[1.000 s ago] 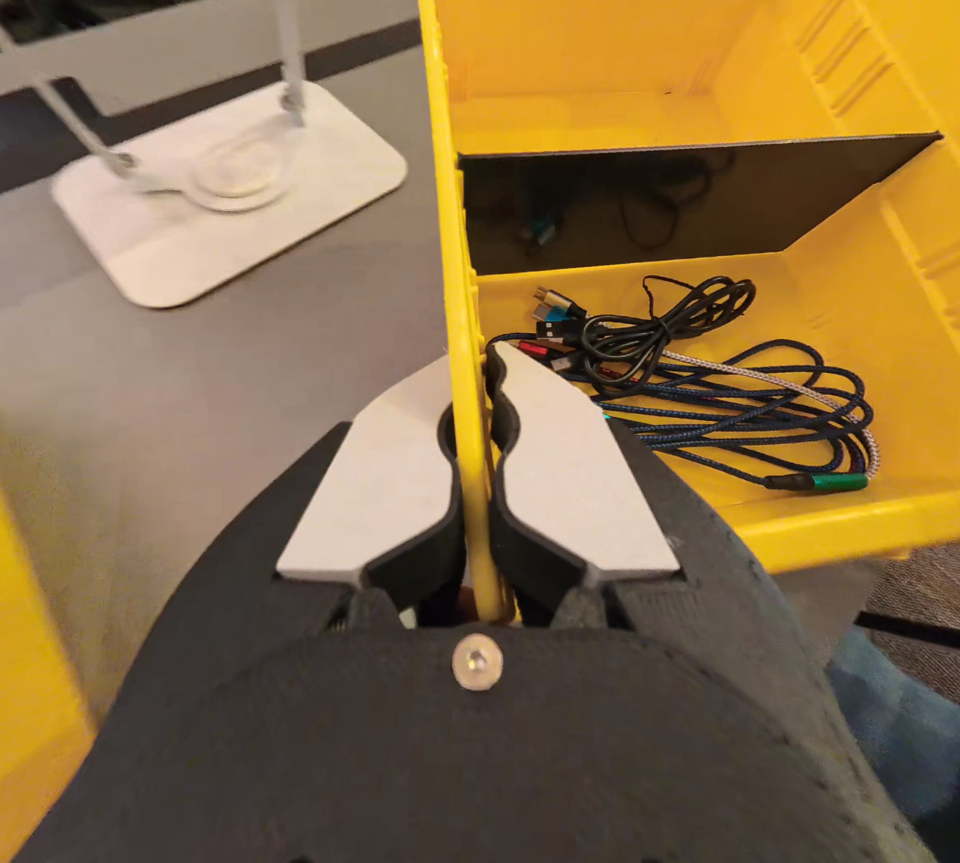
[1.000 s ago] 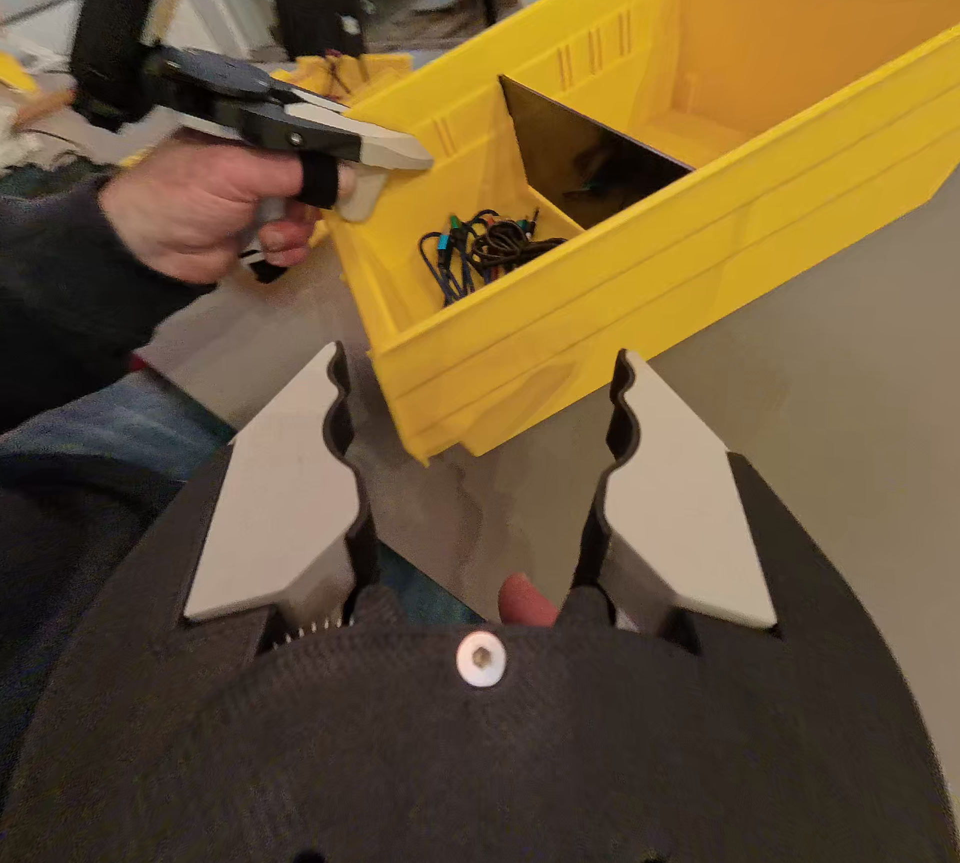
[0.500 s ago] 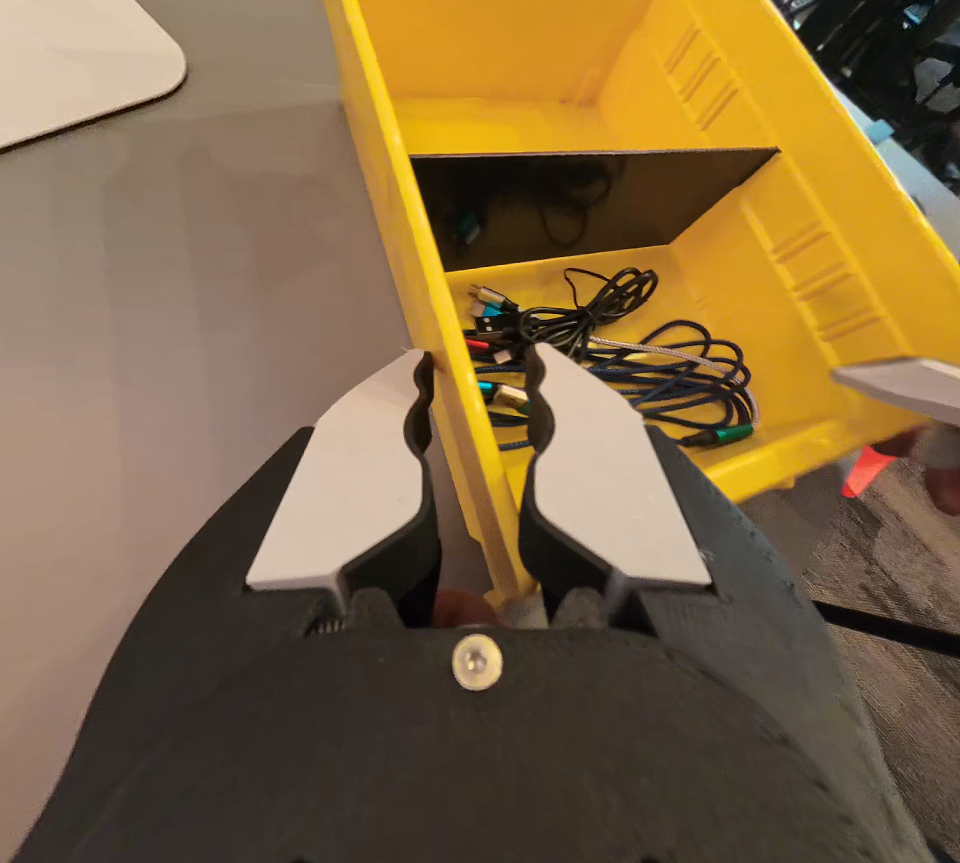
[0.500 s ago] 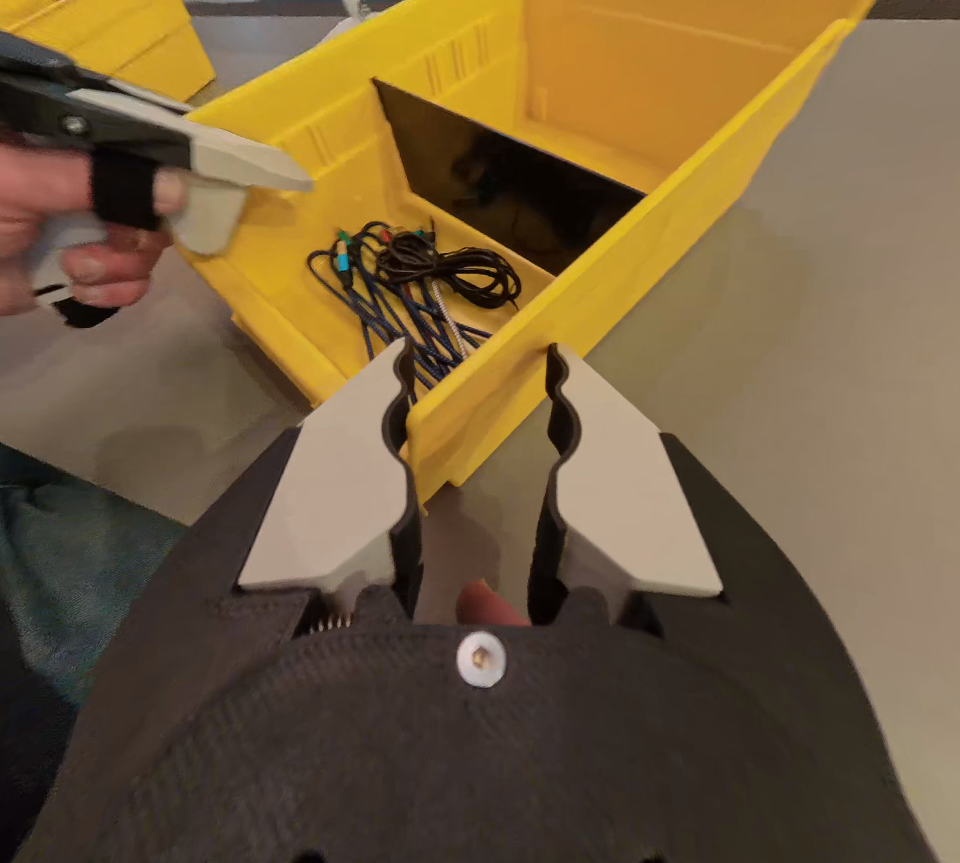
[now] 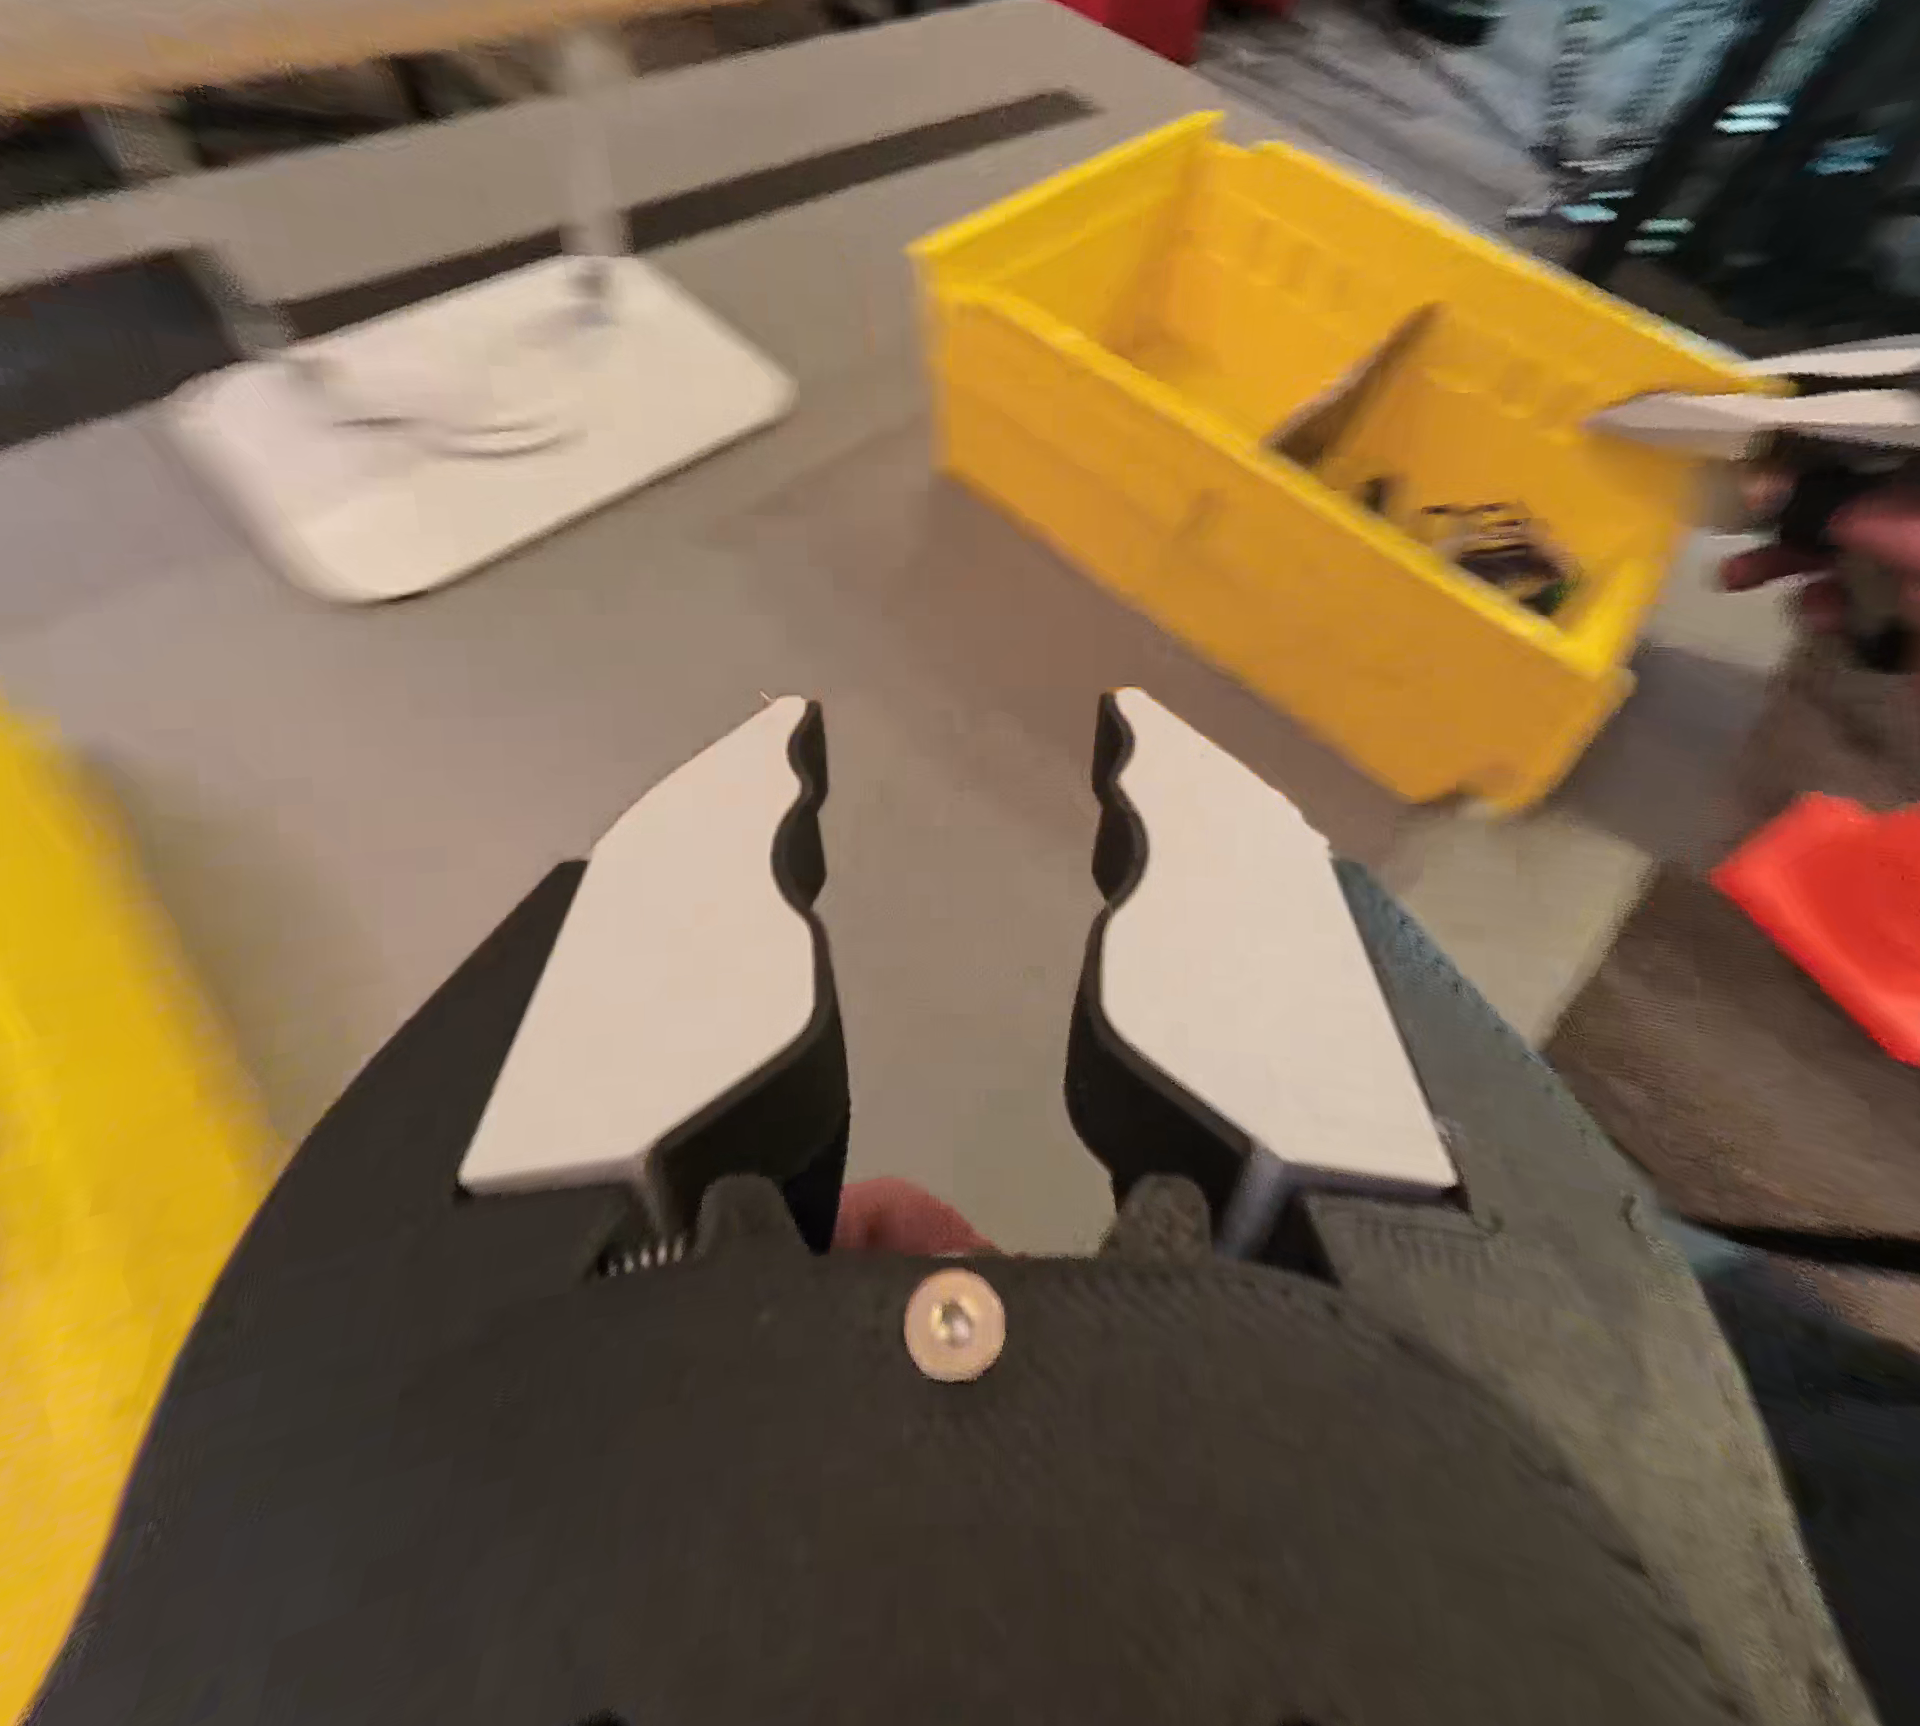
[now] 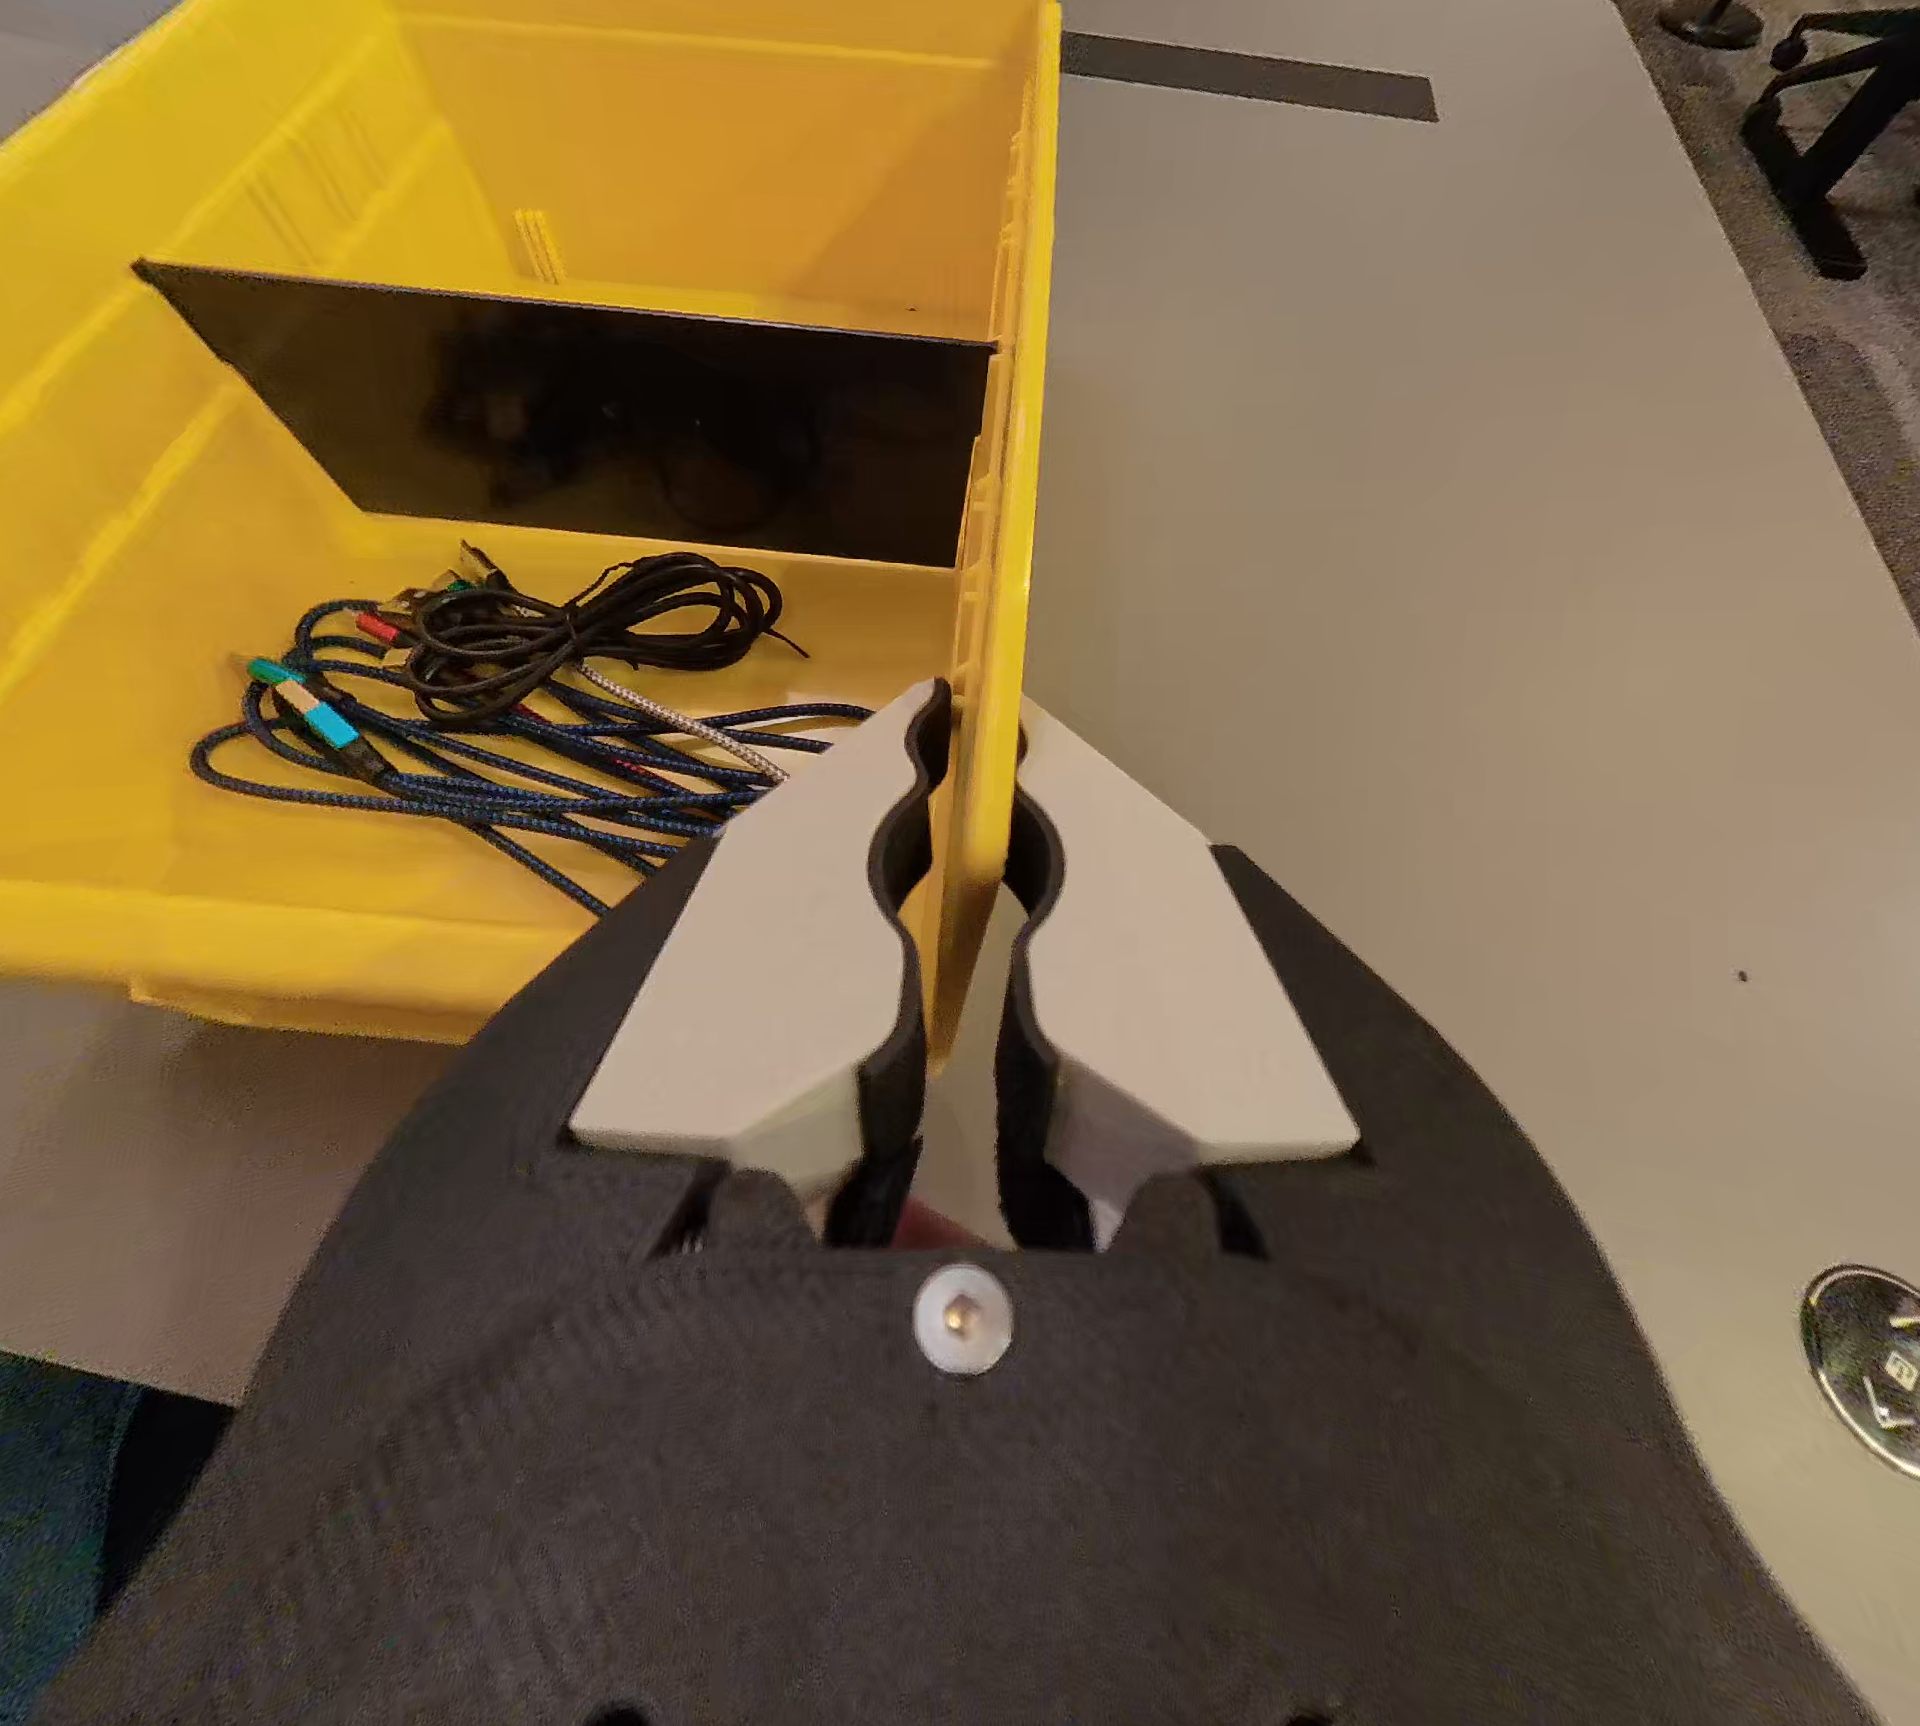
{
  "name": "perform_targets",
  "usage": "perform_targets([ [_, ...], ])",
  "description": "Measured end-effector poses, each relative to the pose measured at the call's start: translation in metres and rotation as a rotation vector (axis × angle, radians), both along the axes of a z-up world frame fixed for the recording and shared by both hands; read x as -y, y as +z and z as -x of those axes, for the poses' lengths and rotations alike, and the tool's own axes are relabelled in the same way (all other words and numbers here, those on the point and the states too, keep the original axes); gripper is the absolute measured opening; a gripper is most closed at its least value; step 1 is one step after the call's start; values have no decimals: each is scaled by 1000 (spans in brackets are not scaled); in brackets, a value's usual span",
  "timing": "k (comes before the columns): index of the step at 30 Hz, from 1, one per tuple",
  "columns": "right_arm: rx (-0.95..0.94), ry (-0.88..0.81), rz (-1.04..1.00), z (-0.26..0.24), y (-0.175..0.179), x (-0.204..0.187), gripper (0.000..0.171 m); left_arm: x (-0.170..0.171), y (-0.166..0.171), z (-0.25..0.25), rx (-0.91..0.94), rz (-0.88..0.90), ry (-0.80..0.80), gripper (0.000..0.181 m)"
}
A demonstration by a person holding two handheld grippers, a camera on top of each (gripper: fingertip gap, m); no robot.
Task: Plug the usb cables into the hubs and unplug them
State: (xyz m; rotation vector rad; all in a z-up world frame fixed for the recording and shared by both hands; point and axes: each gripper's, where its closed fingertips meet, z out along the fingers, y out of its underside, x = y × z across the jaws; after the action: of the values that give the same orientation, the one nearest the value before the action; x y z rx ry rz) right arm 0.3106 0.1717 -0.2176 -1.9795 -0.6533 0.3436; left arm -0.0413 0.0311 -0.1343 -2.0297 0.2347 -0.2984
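A yellow bin [image 6: 675,118] stands on the grey table [image 6: 1455,533], split by a black divider [image 6: 623,429]. A tangle of black and blue braided USB cables [image 6: 520,689] lies in its near compartment. No hub shows. My right gripper [image 6: 982,710] is shut on the bin's right wall near the front corner. In the left wrist view, which is blurred, my left gripper [image 5: 956,705] is open and empty over bare table. There the bin [image 5: 1195,513] sits apart from it to the far right, with the right gripper [image 5: 1600,419] at the bin's far side.
A white stand base [image 5: 468,429] sits on the table at the left. A second yellow bin [image 5: 83,1053] is at the left edge. An orange object [image 5: 1829,907] lies beyond the table's right edge. A round metal grommet [image 6: 1870,1364] is set in the table. Across from one pair of fingers to the other is roughly 40 cm.
My left gripper let go of the bin's left wall, opened and drew back away from the bin. My right gripper moved onto the bin's right wall and closed on it.
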Motion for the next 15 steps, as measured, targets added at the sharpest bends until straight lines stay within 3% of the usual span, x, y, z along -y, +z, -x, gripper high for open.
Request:
perform_targets([
  [4, -26, -5, 17, -15, 0, -13, 2, 52, -4, 165, -276, 31, 384, 57],
  [8, -26, -20, 27, -33, 0, -27, 2, 116, -25, 293, -302, 117, 672, 63],
  [13, -36, -51, 38, -53, 0, -35, 2, 146, -78, 350, -231, 273, 744, 78],
  [14, -38, -58, 39, -56, 0, -36, 2, 145, -87, 352, -229, 288, 728, 73],
  [15, -34, -68, 38, -60, 0, -37, 2, 143, -95, 352, -221, 301, 703, 56],
])
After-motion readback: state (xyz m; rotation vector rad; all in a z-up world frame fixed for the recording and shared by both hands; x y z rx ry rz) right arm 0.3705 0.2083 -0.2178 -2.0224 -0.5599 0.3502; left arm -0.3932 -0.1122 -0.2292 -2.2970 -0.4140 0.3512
